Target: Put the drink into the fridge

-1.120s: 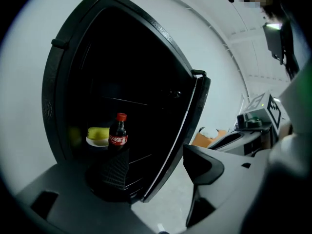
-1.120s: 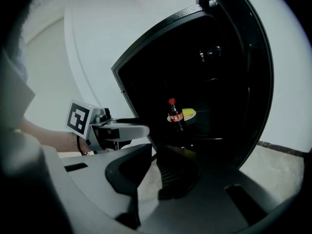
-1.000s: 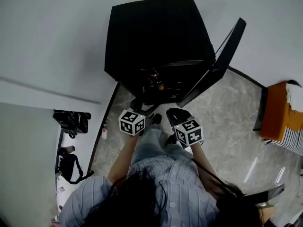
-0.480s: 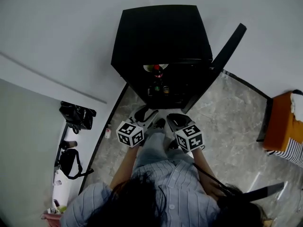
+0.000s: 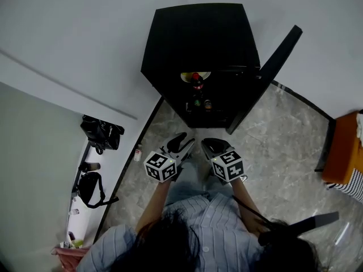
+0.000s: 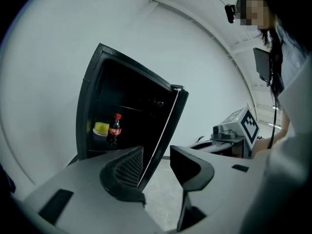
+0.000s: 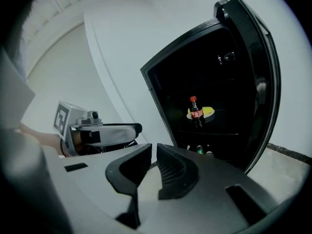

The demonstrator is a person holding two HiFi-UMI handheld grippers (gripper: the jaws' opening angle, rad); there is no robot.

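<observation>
The drink, a cola bottle (image 5: 196, 79) with a red cap, stands upright on the upper shelf of the black fridge (image 5: 198, 38), next to a plate holding something yellow (image 6: 101, 128). It also shows as the cola bottle (image 6: 114, 129) in the left gripper view and the cola bottle (image 7: 195, 112) in the right gripper view. Both grippers hang over the floor, well short of the fridge. My left gripper (image 6: 156, 155) is open; its jaws have just been closing, with nothing between them. My right gripper (image 7: 153, 149) is shut and empty.
The fridge door (image 5: 266, 78) stands open to the right. Small bottles (image 7: 202, 151) sit on the lower shelf. Dark bags (image 5: 101, 134) lie by the wall at the left. An orange seat (image 5: 346, 152) stands at the right edge. Grey stone floor (image 5: 272, 140) lies in front.
Both grippers have drawn back from the fridge opening, and the fridge now sits farther away in the head view. The cola bottle stays on its shelf.
</observation>
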